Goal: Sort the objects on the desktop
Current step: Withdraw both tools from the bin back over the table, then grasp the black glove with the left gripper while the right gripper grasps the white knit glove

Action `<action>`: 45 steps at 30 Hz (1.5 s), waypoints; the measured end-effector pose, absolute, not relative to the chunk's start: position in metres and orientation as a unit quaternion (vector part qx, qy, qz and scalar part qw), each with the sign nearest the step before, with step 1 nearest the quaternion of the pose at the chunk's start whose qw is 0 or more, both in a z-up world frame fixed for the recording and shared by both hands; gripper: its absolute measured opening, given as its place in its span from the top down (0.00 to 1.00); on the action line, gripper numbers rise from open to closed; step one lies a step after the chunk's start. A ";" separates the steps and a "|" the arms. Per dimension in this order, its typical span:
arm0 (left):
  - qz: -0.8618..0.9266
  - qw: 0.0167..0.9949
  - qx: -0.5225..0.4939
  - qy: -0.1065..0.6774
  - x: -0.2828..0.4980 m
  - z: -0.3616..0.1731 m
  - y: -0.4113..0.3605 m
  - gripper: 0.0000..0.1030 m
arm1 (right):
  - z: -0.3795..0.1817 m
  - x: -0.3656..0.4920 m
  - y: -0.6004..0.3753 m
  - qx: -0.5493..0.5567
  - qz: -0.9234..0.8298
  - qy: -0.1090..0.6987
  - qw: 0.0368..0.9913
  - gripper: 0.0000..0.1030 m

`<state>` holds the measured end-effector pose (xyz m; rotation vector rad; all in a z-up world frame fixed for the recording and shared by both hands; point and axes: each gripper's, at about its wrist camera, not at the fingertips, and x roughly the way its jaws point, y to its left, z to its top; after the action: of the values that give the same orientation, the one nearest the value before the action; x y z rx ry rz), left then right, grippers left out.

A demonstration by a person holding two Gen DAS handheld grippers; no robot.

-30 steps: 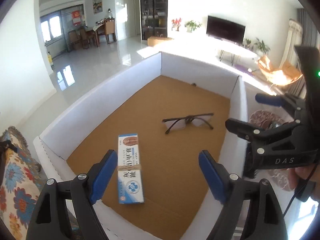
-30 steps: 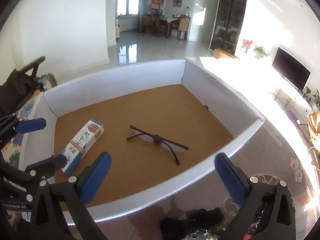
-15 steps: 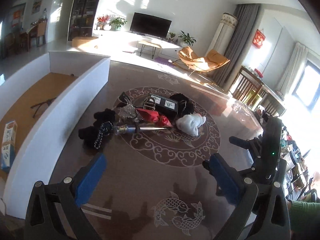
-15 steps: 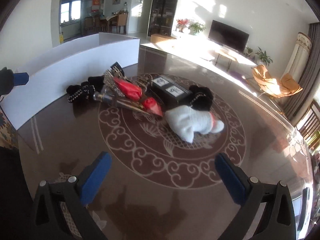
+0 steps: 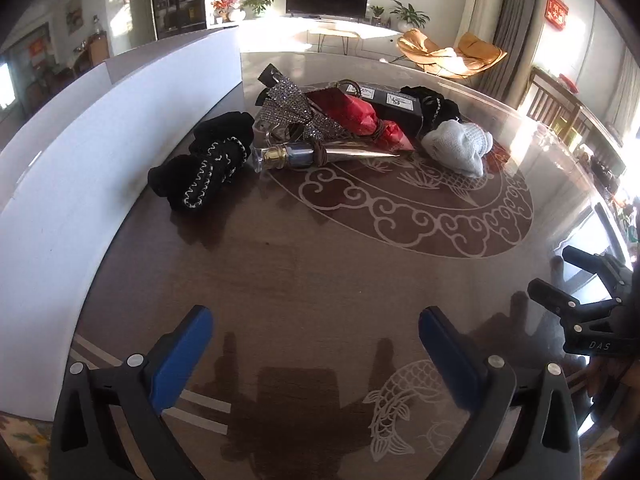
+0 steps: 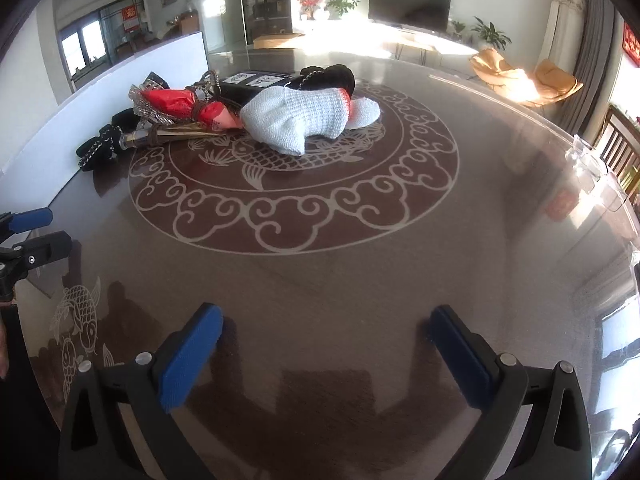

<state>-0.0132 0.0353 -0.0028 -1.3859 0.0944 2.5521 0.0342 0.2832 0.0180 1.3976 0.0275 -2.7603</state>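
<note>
Both grippers hang over the bare near part of the dark glossy table (image 6: 360,272), and neither holds anything. The left gripper (image 5: 316,344) has its fingers spread wide with only tabletop between the blue pads; the right gripper (image 6: 326,340) is just as wide open and just as empty.

The things to sort lie in a heap well beyond them, toward the far side of the fish-and-cloud medallion and close to the white wall of the sorting box (image 5: 80,168). Nearest the box is a black knitted item with white stitching (image 5: 204,168). Beside it a slim bottle with a gold collar (image 5: 304,154) lies on its side, touching a glittery strap (image 5: 296,108) and a red wrapped bundle (image 5: 356,114). A black case with white labels (image 5: 394,104) sits behind, and a pale knitted glove (image 6: 304,116) rests at the right end against another black piece.

The risk, as I see it, is the tangle. These pieces overlap, so closing on one could drag its neighbour along. The bottle looks smooth and round; a grip off its middle might let it roll or squirt out. The glass-like surface would let anything nudged slide away.
</note>
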 end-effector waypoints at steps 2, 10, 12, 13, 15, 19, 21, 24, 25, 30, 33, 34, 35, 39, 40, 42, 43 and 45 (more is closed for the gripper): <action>0.871 0.097 -0.480 0.018 -0.018 -0.007 0.029 0.00 | 0.017 0.033 0.280 0.456 -0.890 0.011 0.022 0.00; 0.867 0.045 -0.496 0.020 -0.029 -0.019 0.025 0.00 | 0.018 0.034 0.276 0.458 -0.888 0.019 0.025 0.00; 0.865 0.052 -0.498 0.032 -0.028 -0.020 0.031 0.00 | 0.018 0.034 0.276 0.458 -0.888 0.018 0.025 0.00; 0.865 0.051 -0.498 0.037 -0.028 -0.019 0.031 0.00 | 0.018 0.033 0.276 0.458 -0.888 0.018 0.025 0.00; 0.870 0.053 -0.489 0.046 -0.030 -0.013 0.031 0.00 | 0.018 0.033 0.276 0.458 -0.888 0.018 0.025 0.00; 0.884 0.046 -0.437 0.160 -0.053 0.000 0.043 0.00 | 0.018 0.034 0.276 0.458 -0.888 0.018 0.025 0.00; 0.885 0.042 -0.414 0.210 -0.071 0.001 0.046 0.00 | 0.018 0.033 0.276 0.458 -0.888 0.018 0.025 0.00; 0.878 0.072 -0.426 0.205 -0.104 -0.001 0.039 0.00 | 0.018 0.034 0.276 0.458 -0.888 0.018 0.025 0.00; 0.877 0.076 -0.431 0.197 -0.114 -0.002 0.035 0.00 | 0.018 0.034 0.276 0.458 -0.888 0.018 0.025 0.00; 0.862 0.132 -0.470 0.138 -0.151 -0.009 0.026 0.00 | 0.018 0.034 0.276 0.458 -0.888 0.018 0.025 0.00; 0.854 0.165 -0.481 0.108 -0.157 -0.013 0.025 0.00 | 0.018 0.034 0.276 0.458 -0.888 0.018 0.025 0.00; 0.857 0.167 -0.476 0.108 -0.155 -0.013 0.025 0.00 | 0.018 0.034 0.276 0.458 -0.888 0.018 0.025 0.00; 0.862 0.170 -0.464 0.109 -0.150 -0.012 0.024 0.03 | 0.018 0.034 0.276 0.458 -0.888 0.018 0.025 0.00; 0.871 0.179 -0.449 0.084 -0.130 -0.005 0.013 0.55 | 0.018 0.034 0.276 0.458 -0.888 0.018 0.025 0.00; 0.868 0.185 -0.455 0.070 -0.125 -0.002 0.009 0.63 | 0.018 0.034 0.276 0.458 -0.888 0.018 0.025 0.00; 0.860 0.193 -0.471 0.038 -0.113 0.000 -0.001 0.66 | 0.018 0.034 0.276 0.458 -0.888 0.018 0.025 0.00; 0.858 0.191 -0.476 0.031 -0.106 0.001 -0.004 0.66 | 0.018 0.034 0.276 0.458 -0.888 0.018 0.025 0.00; 0.858 0.189 -0.476 0.027 -0.087 -0.001 -0.008 0.66 | 0.018 0.034 0.276 0.458 -0.888 0.018 0.025 0.00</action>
<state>-0.0865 -0.0084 -0.0014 -1.3396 0.0747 2.4142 0.0335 0.2764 0.0184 1.4177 0.0563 -2.7472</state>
